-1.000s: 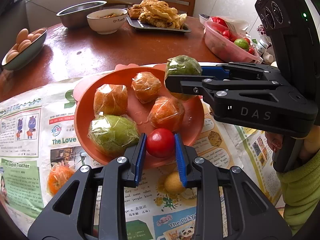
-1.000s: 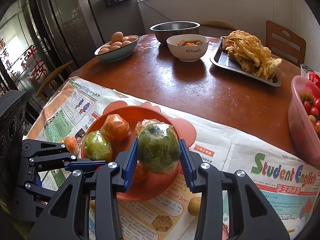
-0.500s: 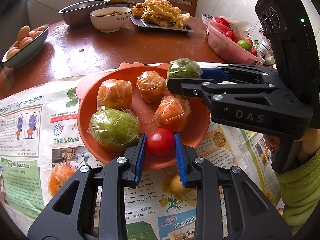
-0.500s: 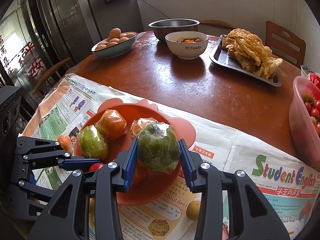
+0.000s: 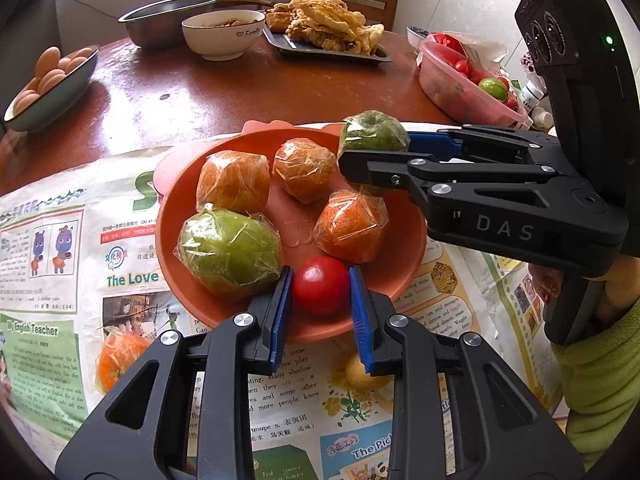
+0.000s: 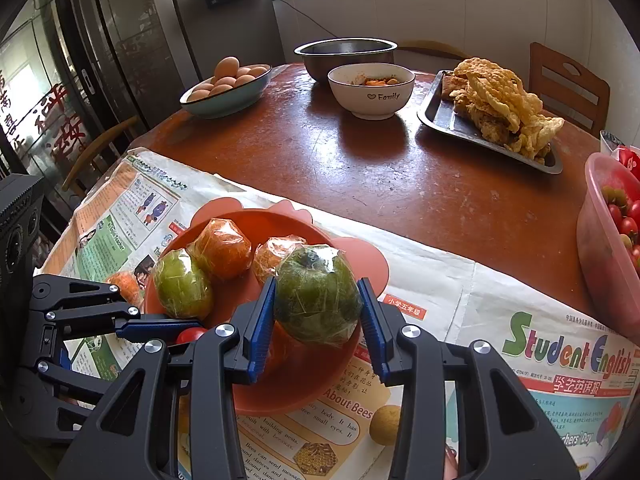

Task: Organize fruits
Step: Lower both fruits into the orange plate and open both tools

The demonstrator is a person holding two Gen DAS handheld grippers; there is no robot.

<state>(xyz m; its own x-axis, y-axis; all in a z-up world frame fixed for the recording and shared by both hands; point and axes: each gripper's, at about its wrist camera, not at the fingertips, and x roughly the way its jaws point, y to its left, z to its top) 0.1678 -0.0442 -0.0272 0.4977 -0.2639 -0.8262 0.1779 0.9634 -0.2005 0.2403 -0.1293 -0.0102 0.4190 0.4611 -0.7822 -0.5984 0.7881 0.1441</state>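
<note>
An orange-red plate point(image 5: 404, 264) sits on newspaper and holds three wrapped oranges and a wrapped green fruit point(image 5: 228, 252). My left gripper point(image 5: 320, 284) is shut on a small red tomato point(image 5: 320, 286) over the plate's near rim. My right gripper point(image 6: 318, 300) is shut on a wrapped green apple point(image 6: 318, 294) and holds it over the plate's far right side; the apple also shows in the left wrist view point(image 5: 372, 132). The plate shows in the right wrist view point(image 6: 304, 376) too.
A wrapped orange point(image 5: 120, 356) and a small yellow fruit point(image 5: 360, 372) lie on the newspaper near the plate. Farther back stand an egg bowl point(image 6: 224, 92), a white bowl point(image 6: 372, 92), a steel bowl point(image 6: 348, 54), a tray of fried food point(image 6: 492, 120) and a pink tub of tomatoes point(image 6: 608, 248).
Both grippers have kept their fruit. The left gripper with the tomato has moved slightly forward over the plate's rim; the right gripper with the green apple has hardly moved.
</note>
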